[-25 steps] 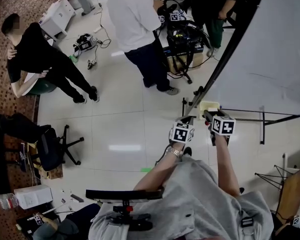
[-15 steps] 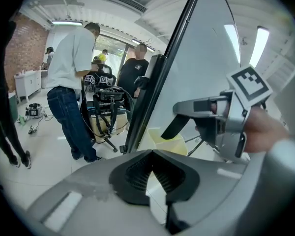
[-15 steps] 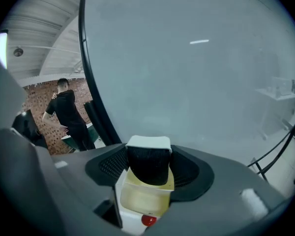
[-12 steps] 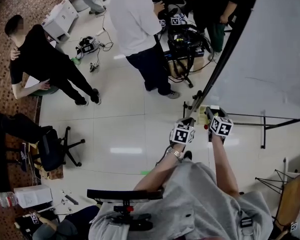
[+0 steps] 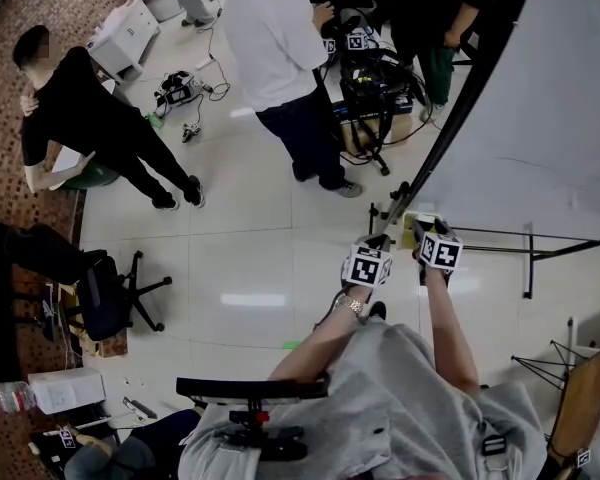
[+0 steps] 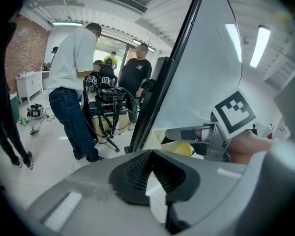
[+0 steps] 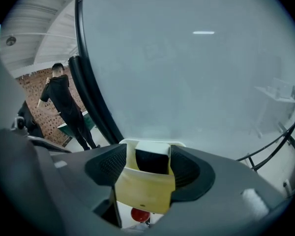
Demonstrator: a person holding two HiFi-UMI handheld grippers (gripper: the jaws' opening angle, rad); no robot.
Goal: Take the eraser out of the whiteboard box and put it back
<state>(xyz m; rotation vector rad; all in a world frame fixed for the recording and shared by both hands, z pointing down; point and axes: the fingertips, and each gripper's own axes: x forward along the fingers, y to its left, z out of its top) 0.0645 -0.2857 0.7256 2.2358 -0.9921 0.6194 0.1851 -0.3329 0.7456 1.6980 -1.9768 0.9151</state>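
Note:
A pale yellow whiteboard box (image 7: 145, 193) hangs at the lower edge of the whiteboard (image 5: 540, 118). In it stands the eraser (image 7: 152, 162), black with a white top. My right gripper (image 7: 148, 163) straddles the box, one pad on each side of the eraser; its jaws are opening and do not press on it. In the head view the right gripper (image 5: 417, 230) reaches to the box (image 5: 418, 213). My left gripper (image 5: 380, 240) hovers just left of it, shut and empty. In the left gripper view the left gripper (image 6: 150, 154) points past the box (image 6: 179, 149).
A black frame post (image 5: 450, 118) edges the whiteboard, whose stand legs (image 5: 525, 238) spread over the floor. A red knob (image 7: 140, 214) sits under the box. People (image 5: 280, 58) and an equipment cart (image 5: 375, 78) stand beyond; an office chair (image 5: 105, 293) is at left.
My right gripper has come down and slightly nearer to the box. The left gripper has stayed where it was.

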